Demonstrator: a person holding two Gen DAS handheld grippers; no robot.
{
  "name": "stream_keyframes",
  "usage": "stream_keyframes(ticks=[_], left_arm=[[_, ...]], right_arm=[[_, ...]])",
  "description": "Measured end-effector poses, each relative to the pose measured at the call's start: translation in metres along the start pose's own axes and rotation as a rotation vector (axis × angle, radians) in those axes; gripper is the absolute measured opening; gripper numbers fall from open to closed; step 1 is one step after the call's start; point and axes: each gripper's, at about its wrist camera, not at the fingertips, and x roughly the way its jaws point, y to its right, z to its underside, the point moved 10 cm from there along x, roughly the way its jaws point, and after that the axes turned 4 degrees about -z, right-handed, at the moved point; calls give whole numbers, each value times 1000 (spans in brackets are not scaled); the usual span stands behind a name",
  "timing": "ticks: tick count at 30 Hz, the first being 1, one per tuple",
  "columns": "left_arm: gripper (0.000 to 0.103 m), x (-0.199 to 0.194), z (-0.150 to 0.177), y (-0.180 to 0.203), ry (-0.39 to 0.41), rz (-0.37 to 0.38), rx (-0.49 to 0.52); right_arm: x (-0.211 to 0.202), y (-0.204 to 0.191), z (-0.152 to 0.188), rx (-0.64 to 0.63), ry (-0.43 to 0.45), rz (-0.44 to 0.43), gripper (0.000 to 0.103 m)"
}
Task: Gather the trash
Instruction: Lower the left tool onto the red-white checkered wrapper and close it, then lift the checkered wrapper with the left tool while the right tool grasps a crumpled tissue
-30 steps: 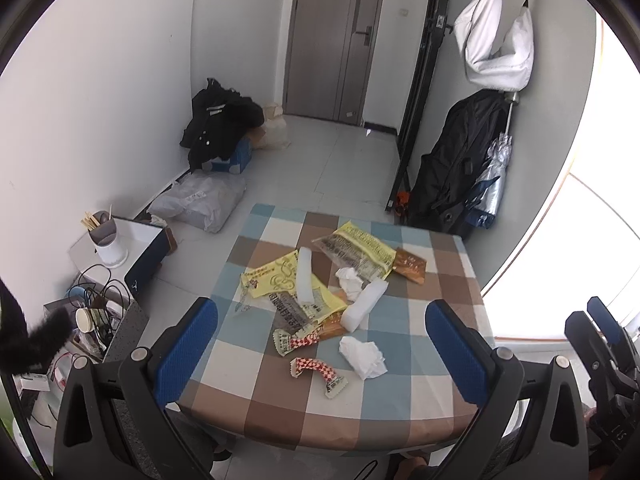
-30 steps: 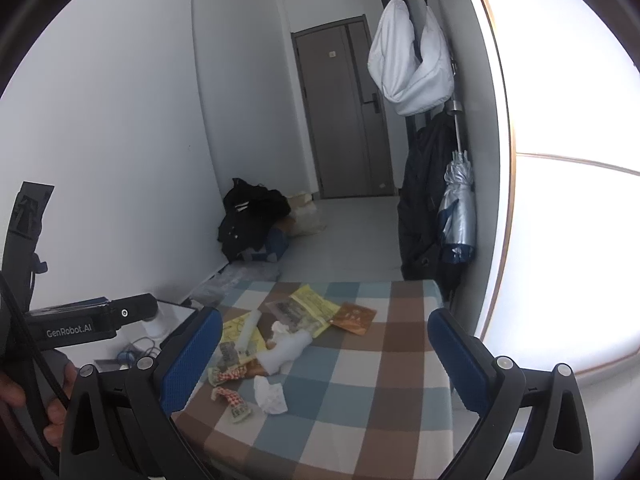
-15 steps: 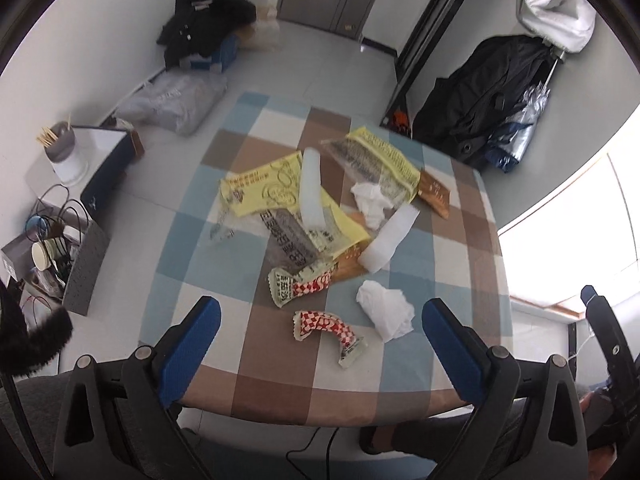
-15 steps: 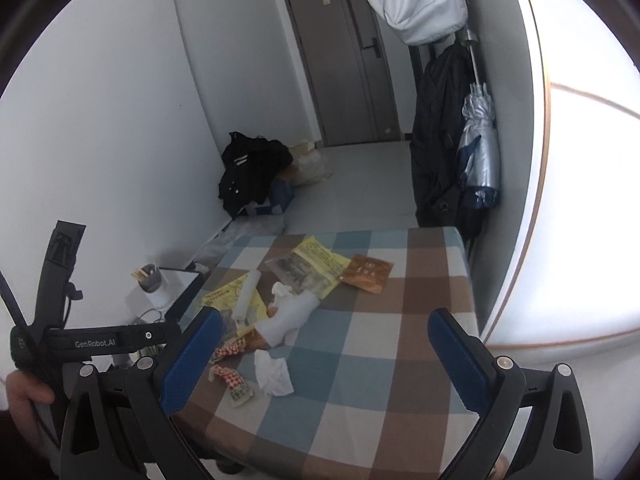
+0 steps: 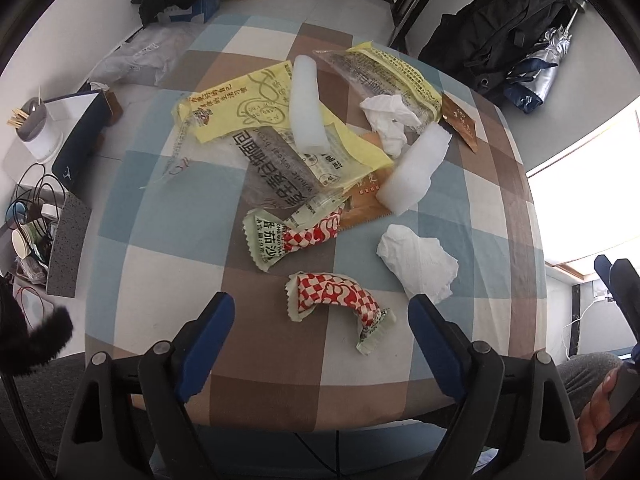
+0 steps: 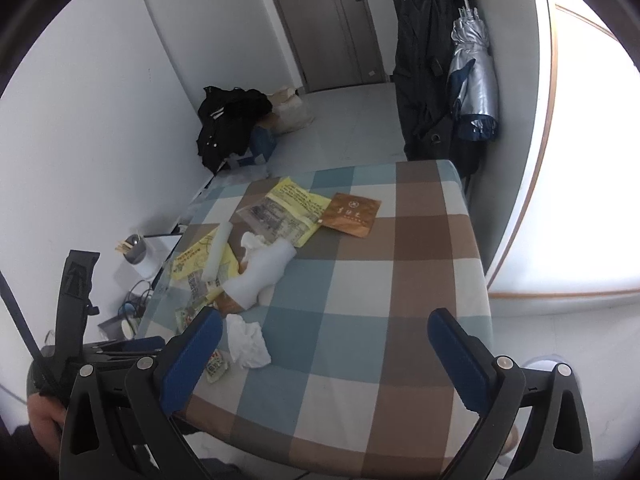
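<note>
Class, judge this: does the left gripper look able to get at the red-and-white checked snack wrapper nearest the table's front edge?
Probably yes. The left gripper, jaws closing but empty, hangs right over the red-and-white checked snack wrapper, which lies alone on the checked tablecloth; the crumpled white tissue sits clear beside it.

A checked tablecloth [image 6: 400,280] in blue, brown and white covers the table ahead of the jaws — beyond it pale floor tiles [image 6: 352,120], white walls, a grey door [image 6: 320,20], and glaring window light off right.
</note>
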Motion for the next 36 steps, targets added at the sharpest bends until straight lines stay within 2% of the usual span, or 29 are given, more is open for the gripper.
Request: stream_keyframes(ticks=[4, 6, 7, 9, 12, 14, 18, 19, 24, 27, 36], left_arm=[[84, 5, -1, -4, 0, -27, -21], [79, 9, 0, -5, -2, -75, 5], [72, 11, 0, -4, -7, -82, 20], [70, 11, 0, -1, 4, -99, 43], [61, 10, 1, 2, 3, -94, 52], [52, 10, 2, 7, 5, -83, 64], [46, 10, 1, 14, 24, -96, 104], [37, 9, 1, 15, 23, -90, 107], [31, 8, 2, 14, 14, -55, 91], [18, 8, 2, 17, 12, -38, 82], [18, 4, 3, 8, 6, 11, 25]], right_arm=[[2, 0, 3, -3, -16, -2, 103], [2, -2, 4, -6, -19, -7, 103], [3, -3, 3, -8, -19, -10, 103], [3, -5, 4, -15, -25, -6, 103], [2, -8, 5, -23, -27, -8, 103], [2, -9, 6, -32, -26, -2, 103], [3, -8, 8, -36, -30, 8, 103], [4, -7, 9, -35, -33, 12, 103], [3, -4, 9, -23, -35, 22, 103], [3, -4, 9, -22, -32, 25, 103], [6, -8, 14, -29, -38, 49, 103]])
